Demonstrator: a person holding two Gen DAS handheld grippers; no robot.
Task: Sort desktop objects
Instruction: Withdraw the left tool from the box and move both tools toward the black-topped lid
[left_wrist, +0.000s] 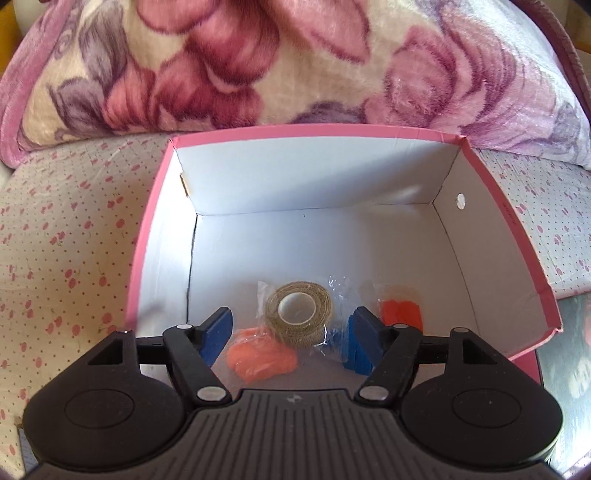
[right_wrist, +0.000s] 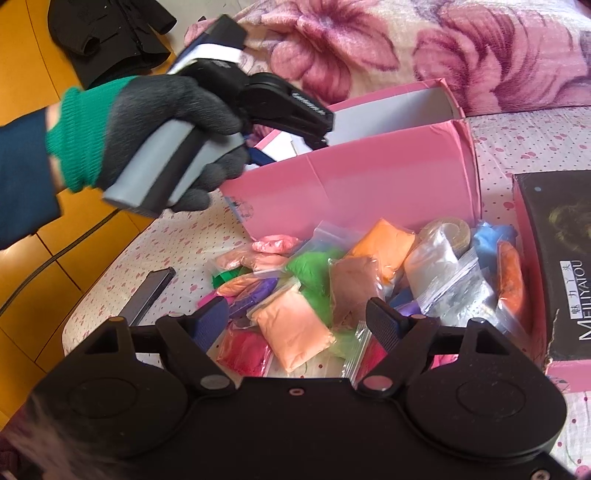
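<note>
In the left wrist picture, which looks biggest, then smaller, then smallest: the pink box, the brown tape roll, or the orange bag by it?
1. Pink box, far the biggest.
2. Brown tape roll.
3. Orange bag, though it looks nearly as big as the roll, so that order is unsure.

Bagged tan tape roll (left_wrist: 298, 311) lies flat in pink box (left_wrist: 498, 236) — orange packets (left_wrist: 260, 357) beside it.
</note>
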